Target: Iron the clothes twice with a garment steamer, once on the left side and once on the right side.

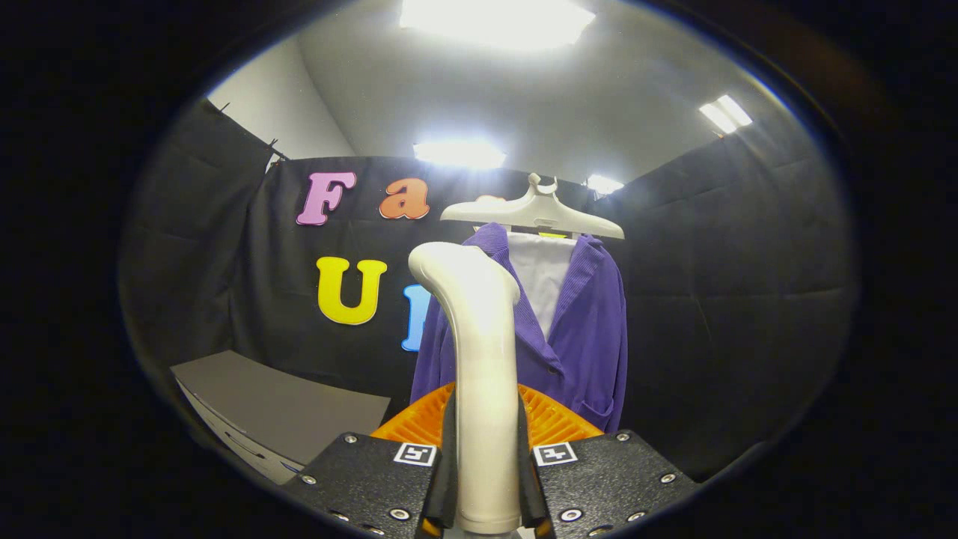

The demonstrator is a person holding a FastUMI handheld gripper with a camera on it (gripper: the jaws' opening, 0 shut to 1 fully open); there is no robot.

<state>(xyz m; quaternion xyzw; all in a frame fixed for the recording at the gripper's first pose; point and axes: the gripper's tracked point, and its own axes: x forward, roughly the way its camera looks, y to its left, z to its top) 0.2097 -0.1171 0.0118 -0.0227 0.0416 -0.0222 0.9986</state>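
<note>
Gripper (486,479) closed on the white steamer handle (479,359), both fingers (447,479) pressing its sides near the base. Handle rising between them and curving forward at its top, the nozzle face turned away and out of sight. Orange ribbed part (550,419) just behind the handle, mostly hidden by it and the fingers. Beyond, purple jacket (591,329) on a white hanger (535,209), its left half covered by the handle. Grey box (277,404) off to the left, lower part cut off.
</note>
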